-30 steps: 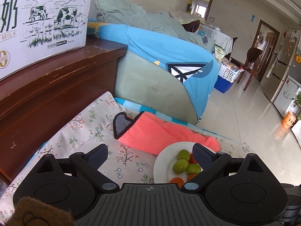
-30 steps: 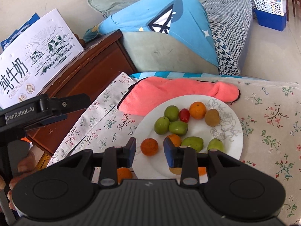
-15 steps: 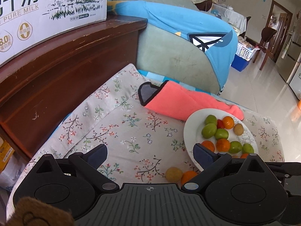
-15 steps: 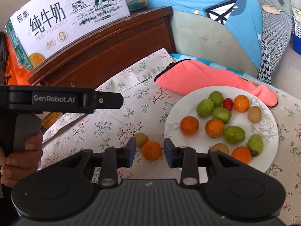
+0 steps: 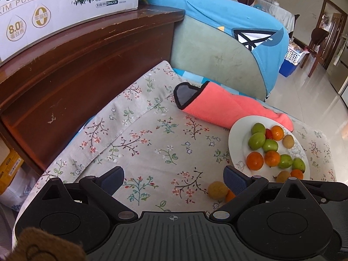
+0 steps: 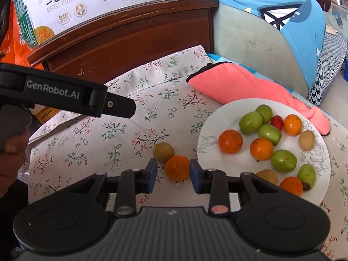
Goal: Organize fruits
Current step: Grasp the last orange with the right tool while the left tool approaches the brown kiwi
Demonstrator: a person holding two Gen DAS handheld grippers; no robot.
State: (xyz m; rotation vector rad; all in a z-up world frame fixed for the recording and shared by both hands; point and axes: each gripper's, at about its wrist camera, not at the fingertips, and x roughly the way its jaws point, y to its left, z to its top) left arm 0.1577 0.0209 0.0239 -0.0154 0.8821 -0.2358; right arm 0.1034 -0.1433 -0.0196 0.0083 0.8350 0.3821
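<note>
- The left gripper point(image 5: 174, 175) hangs over the flowered cloth point(image 5: 152, 134), its jaws spread wide with nothing between them. It looks best kept to that side, clear of the other tool's path.
- A brownish round fruit point(image 6: 163, 151) lies on the cloth touching the loose orange point(image 6: 177, 168). A grab on the orange could nudge it and set it rolling.
- The right gripper point(image 6: 173, 174) points down at that orange. Its jaws stand only narrowly apart, and the fruit shows in the gap but is not clamped.
- The gap looks too tight for the orange. The jaws probably need to widen first, then drop so the pads meet its widest part, then close gently.
- The white plate point(image 6: 208, 130) sits just right of the orange and holds the other oranges, the green fruits and one small red one. There is bare space near its left rim for a landing.
- A pink cloth point(image 6: 239, 84) lies behind the plate with its end against the far rim. It is not in the way.
- A wooden cabinet point(image 6: 130, 37) with a milk carton point(image 6: 87, 0) on top stands beyond the cloth.
</note>
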